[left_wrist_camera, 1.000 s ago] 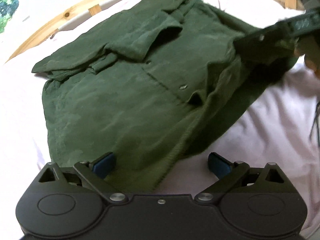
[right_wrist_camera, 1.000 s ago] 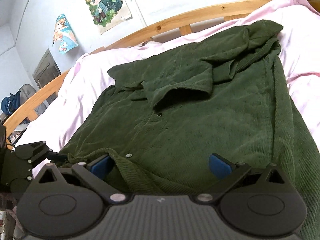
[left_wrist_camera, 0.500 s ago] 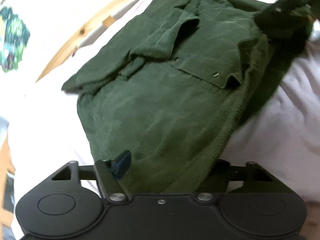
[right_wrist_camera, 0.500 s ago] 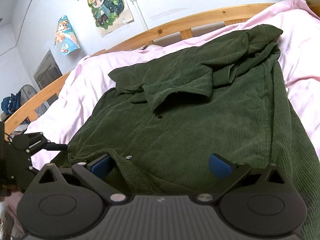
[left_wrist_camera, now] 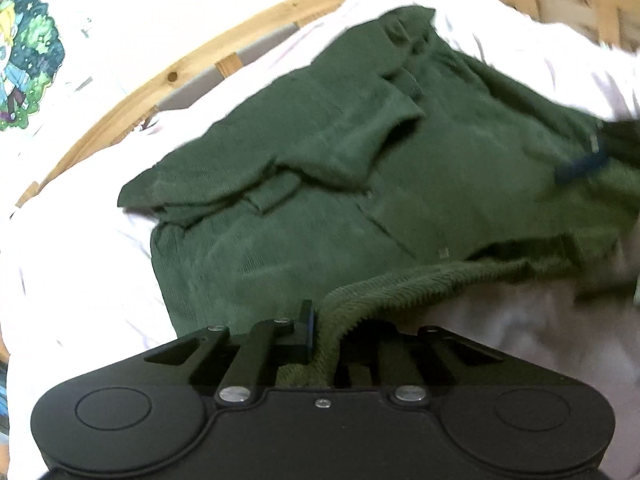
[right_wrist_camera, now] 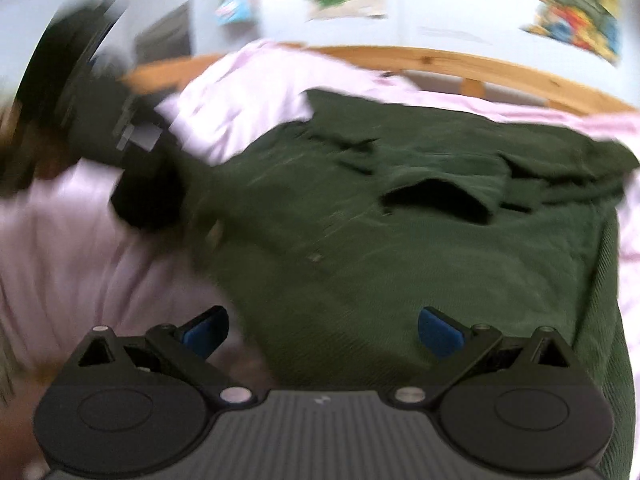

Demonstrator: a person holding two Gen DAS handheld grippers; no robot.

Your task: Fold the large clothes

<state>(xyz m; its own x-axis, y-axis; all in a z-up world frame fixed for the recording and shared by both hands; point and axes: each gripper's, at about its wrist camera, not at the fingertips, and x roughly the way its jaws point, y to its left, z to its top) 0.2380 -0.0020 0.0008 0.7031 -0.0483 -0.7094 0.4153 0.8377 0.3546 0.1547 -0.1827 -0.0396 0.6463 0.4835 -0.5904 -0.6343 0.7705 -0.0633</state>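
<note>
Corduroy shirt [left_wrist_camera: 340, 200], dark green and buttoned, lies spread on the pink bed sheet [left_wrist_camera: 72, 280] ahead of both grippers, one sleeve already folded across its chest. Its ribbed hem edge is pinched in the left gripper [left_wrist_camera: 320, 336], whose jaws have just been closing and now clamp that edge between them, so the cloth there rises off the bed in a ridge running away to the gripper's right. This looks like the start of a fold: the near hem has been caught and would next need carrying up and over toward the collar, which lies at the far end of the shirt from the gripper. The right gripper [right_wrist_camera: 322, 330] hangs over the shirt's lower part with its blue pads [right_wrist_camera: 440, 336] spread wide and nothing between them; to share the fold it would have to close on the hem's other corner so that both ends lift level. Beyond the shirt runs the wooden bed rail [right_wrist_camera: 460, 62], and cartoon posters [right_wrist_camera: 576, 16] hang on the pale wall behind it.
</note>
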